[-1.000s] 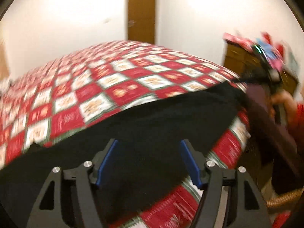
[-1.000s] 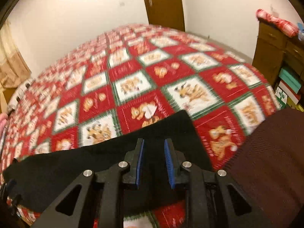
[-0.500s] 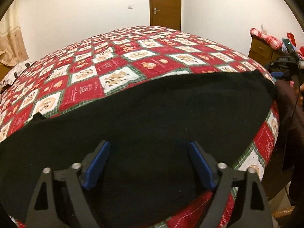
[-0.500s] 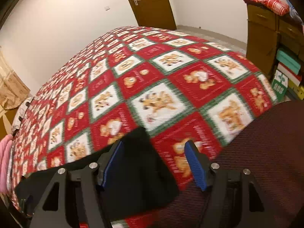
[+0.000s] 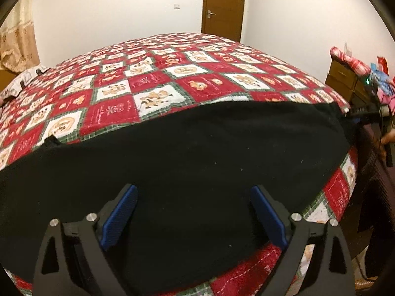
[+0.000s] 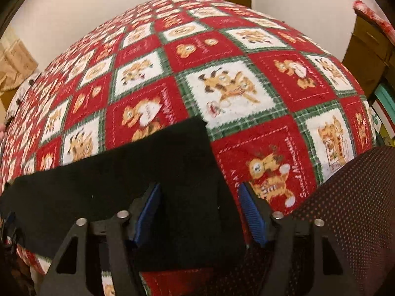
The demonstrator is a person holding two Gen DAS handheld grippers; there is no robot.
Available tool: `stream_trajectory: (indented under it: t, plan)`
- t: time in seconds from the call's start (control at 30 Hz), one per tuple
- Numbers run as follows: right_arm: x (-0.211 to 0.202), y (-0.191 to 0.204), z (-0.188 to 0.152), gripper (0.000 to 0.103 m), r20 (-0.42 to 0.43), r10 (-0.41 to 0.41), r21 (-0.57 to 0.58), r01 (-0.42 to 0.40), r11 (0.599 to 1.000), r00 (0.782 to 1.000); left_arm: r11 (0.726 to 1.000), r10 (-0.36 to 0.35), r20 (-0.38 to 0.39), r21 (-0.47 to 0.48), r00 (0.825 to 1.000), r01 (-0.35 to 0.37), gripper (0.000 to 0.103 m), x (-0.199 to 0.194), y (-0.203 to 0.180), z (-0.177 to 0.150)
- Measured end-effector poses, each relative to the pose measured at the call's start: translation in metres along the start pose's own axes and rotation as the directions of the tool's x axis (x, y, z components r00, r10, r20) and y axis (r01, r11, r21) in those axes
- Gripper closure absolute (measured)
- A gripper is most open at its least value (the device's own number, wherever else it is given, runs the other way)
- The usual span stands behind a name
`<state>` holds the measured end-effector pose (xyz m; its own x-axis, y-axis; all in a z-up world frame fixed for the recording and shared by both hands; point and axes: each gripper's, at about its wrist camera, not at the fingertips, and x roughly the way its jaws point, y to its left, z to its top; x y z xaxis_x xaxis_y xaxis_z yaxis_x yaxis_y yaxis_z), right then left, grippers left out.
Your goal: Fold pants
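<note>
Black pants (image 6: 118,185) released; right claw (image 6: 200,212) now closing

Both claws, left (image 5: 195,212) & right (image 6: 200,212), off pants (image 5: 197,153) since earlier; right closing

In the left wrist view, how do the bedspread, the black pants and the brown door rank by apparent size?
1. Black pants and bedspread: alike, and the pants lie nearer the camera, so unranked.
2. Brown door: smallest, but far away.
</note>
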<state>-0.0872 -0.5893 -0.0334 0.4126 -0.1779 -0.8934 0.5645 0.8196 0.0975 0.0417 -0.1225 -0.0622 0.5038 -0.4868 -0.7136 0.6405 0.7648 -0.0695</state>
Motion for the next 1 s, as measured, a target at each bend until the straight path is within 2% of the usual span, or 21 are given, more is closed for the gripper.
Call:
stream_trajectory:
  t: [0.23, 0.3, 0.37, 0.5, 0.6, 0.67, 0.8, 0.9, 1.0]
  plan:
    - [-0.002, 0.005, -0.011, 0.067, -0.023, 0.007, 0.013, -0.007, 1.000, 1.000, 0.998, -0.027, 0.029, -0.056, 0.999, 0.028, 0.007, -0.012, 0.011, 0.004]
    - [-0.011, 0.008, -0.011, 0.092, -0.015, 0.015, 0.031, -0.015, 0.999, 1.000, 0.997, -0.029, 0.039, -0.073, 0.999, 0.032, 0.007, -0.016, 0.016, 0.004]
    - [-0.024, 0.017, -0.011, 0.093, 0.011, 0.048, 0.035, -0.048, 0.998, 0.999, 0.996, -0.016, 0.053, -0.088, 0.998, 0.020, 0.007, -0.021, 0.024, 0.004]
    - [-0.061, 0.065, -0.012, 0.093, 0.071, 0.148, -0.034, -0.146, 0.989, 0.986, 0.990, -0.001, 0.076, -0.139, 0.997, 0.011, 0.007, -0.032, 0.041, 0.003]
    - [-0.083, 0.120, -0.017, 0.093, 0.084, 0.252, -0.116, -0.242, 0.963, 0.964, 0.984, -0.001, 0.094, -0.177, 0.996, 0.017, 0.007, -0.038, 0.052, 0.002]
    - [-0.088, 0.163, -0.023, 0.093, 0.062, 0.323, -0.175, -0.308, 0.935, 0.945, 0.981, 0.009, 0.107, -0.193, 0.994, 0.012, 0.007, -0.043, 0.059, 0.000]
    - [-0.078, 0.238, -0.042, 0.093, 0.012, 0.403, -0.254, -0.387, 0.886, 0.915, 0.978, 0.043, 0.131, -0.207, 0.991, -0.015, 0.007, -0.054, 0.072, -0.004]
    - [-0.053, 0.298, -0.062, 0.093, -0.052, 0.452, -0.307, -0.445, 0.841, 0.890, 0.973, 0.059, 0.135, -0.230, 0.989, -0.027, 0.007, -0.060, 0.084, -0.010]
    - [-0.030, 0.344, -0.087, 0.093, -0.092, 0.439, -0.362, -0.441, 0.821, 0.894, 0.966, 0.087, 0.134, -0.253, 0.987, -0.051, 0.007, -0.066, 0.097, -0.015]
